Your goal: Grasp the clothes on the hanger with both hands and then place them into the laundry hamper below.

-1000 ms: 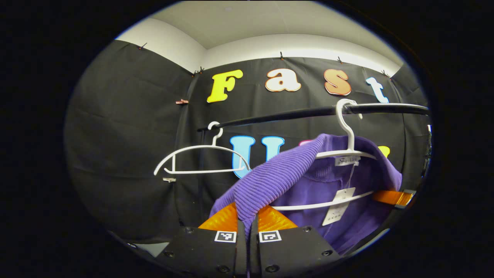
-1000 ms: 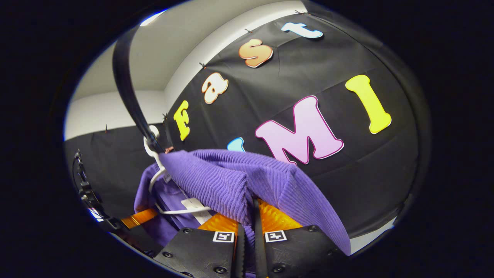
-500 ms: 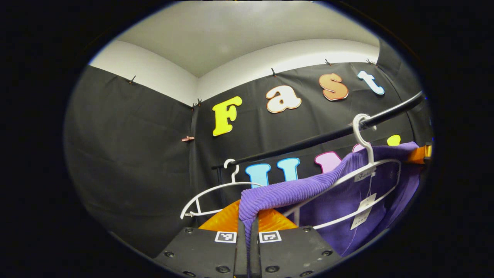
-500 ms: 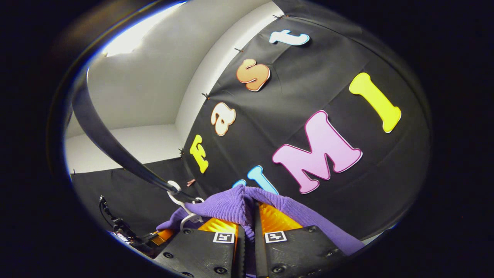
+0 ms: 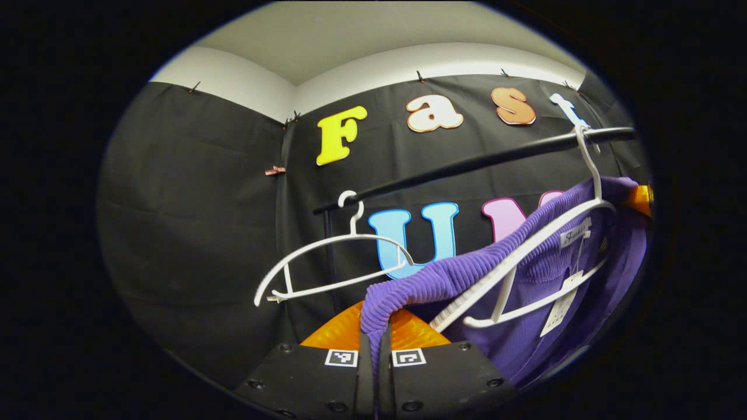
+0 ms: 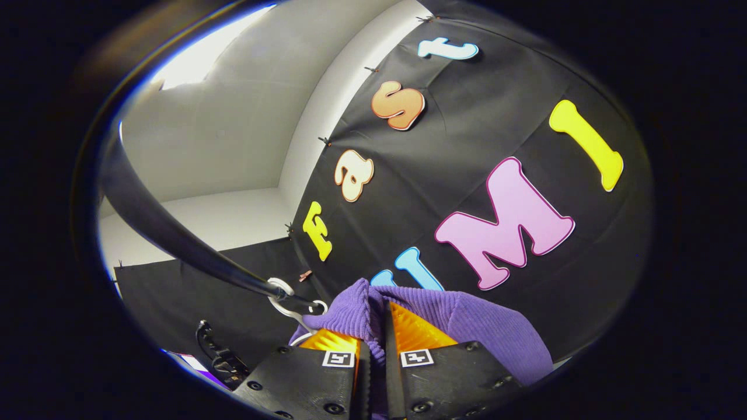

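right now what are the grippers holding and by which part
Both grip the purple sweater: left gripper shut on one shoulder's ribbed knit, right gripper on the other shoulder.

Empty white hanger on a black rail, white ceiling above

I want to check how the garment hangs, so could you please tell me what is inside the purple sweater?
Inside the purple sweater a white hanger shows: its shoulder arm, lower bar and hook on the black rail, plus a paper tag. The hanger's far shoulder is covered by fabric.
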Available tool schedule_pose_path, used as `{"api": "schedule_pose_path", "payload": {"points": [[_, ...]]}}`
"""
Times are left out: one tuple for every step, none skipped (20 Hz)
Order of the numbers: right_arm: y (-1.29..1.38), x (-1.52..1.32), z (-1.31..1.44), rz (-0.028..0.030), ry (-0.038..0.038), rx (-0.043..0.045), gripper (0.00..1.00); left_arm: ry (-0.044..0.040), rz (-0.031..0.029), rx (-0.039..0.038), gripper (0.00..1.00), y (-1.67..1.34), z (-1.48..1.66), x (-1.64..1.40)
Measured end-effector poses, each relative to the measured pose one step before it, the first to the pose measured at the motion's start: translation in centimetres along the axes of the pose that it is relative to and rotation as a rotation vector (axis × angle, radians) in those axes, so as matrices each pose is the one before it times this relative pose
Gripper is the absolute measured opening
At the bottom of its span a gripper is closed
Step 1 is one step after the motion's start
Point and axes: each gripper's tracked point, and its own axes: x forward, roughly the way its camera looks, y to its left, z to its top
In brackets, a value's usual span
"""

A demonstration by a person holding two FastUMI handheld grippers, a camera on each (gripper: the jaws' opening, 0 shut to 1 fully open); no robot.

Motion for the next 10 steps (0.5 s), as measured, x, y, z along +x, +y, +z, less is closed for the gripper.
{"api": "schedule_pose_path", "payload": {"points": [[0.194, 0.189, 0.147, 0.00387, -0.00264, 0.00608, 0.14, 0.01575, -0.00666, -0.01846, 0.07, -0.399, -1.084, 0.011], [0.312, 0.243, 0.185, 0.00582, -0.00195, 0.00119, 0.14, 0.01922, -0.00132, -0.02307, 0.07, -0.271, -0.967, 0.089], [0.243, 0.209, -0.034, 0.00188, 0.00077, -0.00581, 0.14, 0.02266, -0.00010, -0.03572, 0.07, -0.278, -1.080, -0.013], [0.203, 0.246, -0.137, 0.00346, 0.00558, -0.01242, 0.14, 0.02773, -0.00422, -0.03730, 0.07, -0.350, -1.059, 0.044], [-0.110, 0.135, -0.028, -0.00011, 0.00271, -0.00655, 0.14, 0.02430, -0.00793, -0.02351, 0.07, -0.620, -0.994, -0.108], [-0.304, 0.074, 0.166, -0.00516, -0.00252, 0.00213, 0.14, 0.01399, -0.00754, -0.00567, 0.07, -0.753, -0.870, -0.354], [-0.420, -0.070, 0.185, -0.00506, -0.00381, 0.01261, 0.14, 0.00824, -0.01138, 0.00589, 0.07, -0.980, -1.051, -0.736], [-0.604, -0.178, 0.453, -0.01211, -0.01311, 0.01436, 0.14, 0.00719, -0.01607, 0.01271, 0.07, -1.101, -0.694, -0.652], [-0.855, -0.276, 0.615, -0.02417, -0.01735, -0.00106, 0.14, 0.00868, -0.02520, 0.01410, 0.07, -1.398, -0.541, -0.485], [-1.246, -0.229, 0.741, -0.03300, -0.01603, -0.00845, 0.14, 0.01203, -0.02939, 0.01905, 0.07, -1.596, -0.349, -0.290]]}}
